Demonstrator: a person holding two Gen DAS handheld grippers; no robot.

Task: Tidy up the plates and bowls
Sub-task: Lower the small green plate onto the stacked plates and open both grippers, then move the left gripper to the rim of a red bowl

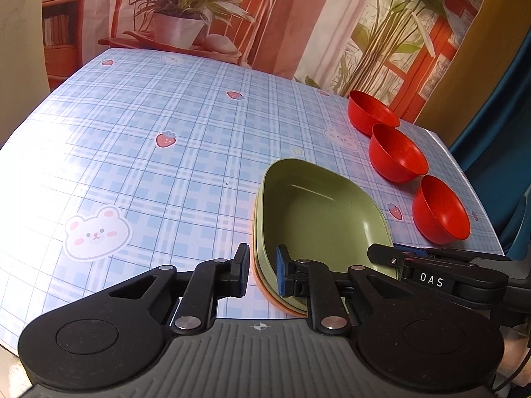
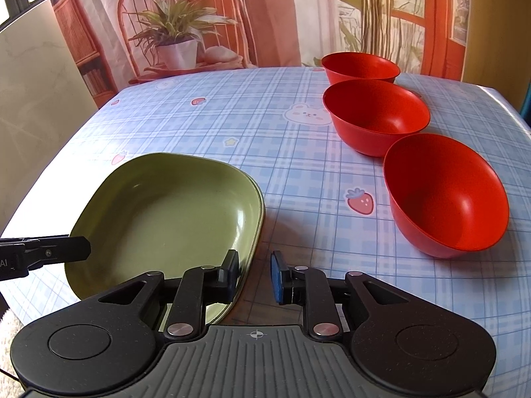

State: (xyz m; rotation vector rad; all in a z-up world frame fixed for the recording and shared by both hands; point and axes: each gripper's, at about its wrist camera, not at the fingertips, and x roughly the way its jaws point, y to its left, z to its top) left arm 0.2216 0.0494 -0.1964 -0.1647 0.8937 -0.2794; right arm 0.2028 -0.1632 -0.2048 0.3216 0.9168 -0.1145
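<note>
A green square plate (image 1: 318, 212) lies on top of a stack with an orange plate (image 1: 268, 295) under it, near the table's front edge; it also shows in the right wrist view (image 2: 166, 212). My left gripper (image 1: 263, 270) is open, its jaws straddling the stack's left rim. My right gripper (image 2: 255, 277) is open, straddling the green plate's right rim, and shows in the left wrist view (image 1: 431, 265). Three red bowls stand apart in a row to the right: near (image 2: 444, 199), middle (image 2: 375, 116), far (image 2: 360, 66).
The table has a blue plaid cloth (image 1: 149, 165) with bear and strawberry prints. A printed backdrop (image 2: 232, 16) hangs behind its far edge. The table's right edge (image 2: 511, 109) runs just past the bowls.
</note>
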